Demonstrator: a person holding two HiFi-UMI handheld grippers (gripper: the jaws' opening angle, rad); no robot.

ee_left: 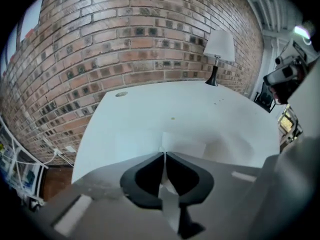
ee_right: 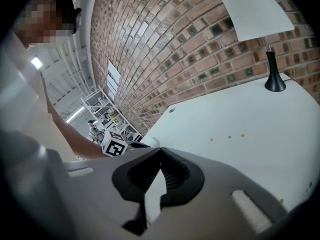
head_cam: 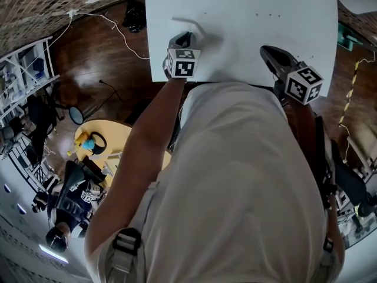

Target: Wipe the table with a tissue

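A white tissue [ee_left: 186,145] lies flattened on the white table [ee_left: 150,109], just ahead of my left gripper [ee_left: 164,155]. The left gripper is shut on the tissue, and a strip of it runs back between the pads. In the head view this gripper [head_cam: 181,40] sits near the table's [head_cam: 253,16] front left corner, with the tissue [head_cam: 189,27] under its tip. My right gripper [head_cam: 272,54] hovers over the front right part of the table. Its jaws [ee_right: 160,150] meet at the tips with nothing between them. A few small specks [ee_right: 229,137] dot the table [ee_right: 240,124].
A lamp with a white shade [ee_right: 256,8] and black base [ee_right: 275,84] stands at the far right corner by the brick wall [ee_left: 130,39]. To the table's left are dark wood floor with a white cable [head_cam: 118,28], a round yellow table [head_cam: 109,135] and shelving [head_cam: 23,69].
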